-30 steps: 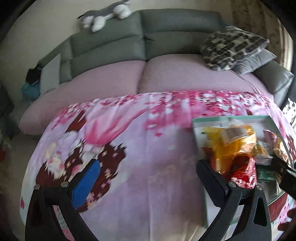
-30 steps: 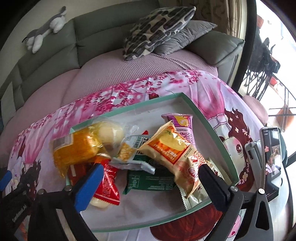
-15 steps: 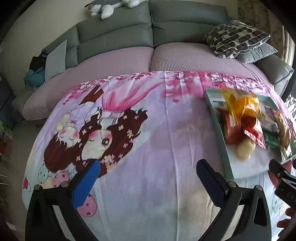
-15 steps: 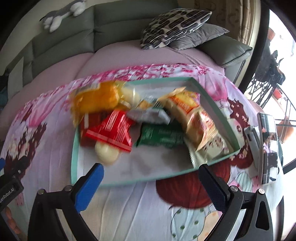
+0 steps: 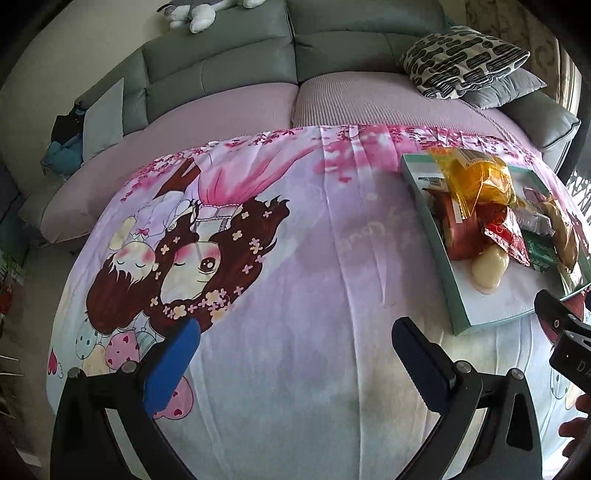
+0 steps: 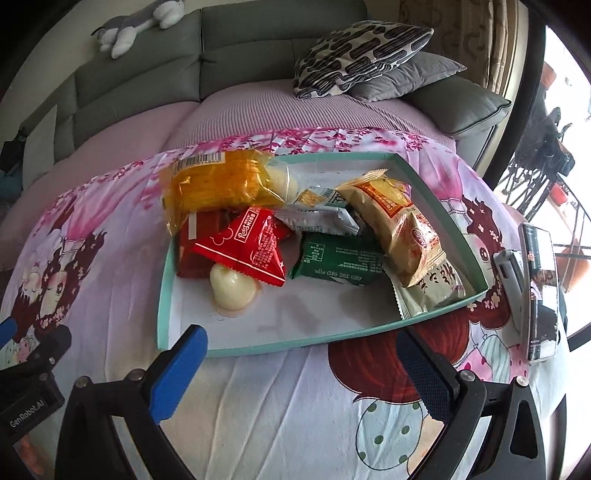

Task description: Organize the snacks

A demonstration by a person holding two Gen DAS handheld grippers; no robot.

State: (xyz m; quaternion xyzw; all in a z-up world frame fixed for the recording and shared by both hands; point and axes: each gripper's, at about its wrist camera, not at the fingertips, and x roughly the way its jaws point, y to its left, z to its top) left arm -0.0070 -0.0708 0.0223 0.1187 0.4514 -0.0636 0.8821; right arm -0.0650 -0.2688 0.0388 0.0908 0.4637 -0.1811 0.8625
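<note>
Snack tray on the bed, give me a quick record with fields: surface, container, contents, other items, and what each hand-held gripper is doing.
surface: cartoon-print sheet
container: shallow teal-rimmed tray
contents: orange packet, red triangular packet, green packet, tan packets, pale round sweet
other items: phone right of tray; plush toy on sofa back
left hand-held gripper: open, empty, over bare sheet
right hand-held gripper: open, empty, at tray's near edge

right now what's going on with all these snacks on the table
A person holds a gripper in each hand over a cartoon-print cloth. Both the left gripper and right gripper are open and hold nothing. The snacks, among them a yellow pack, a red pack and a green pack, lie piled in a teal tray.
</note>
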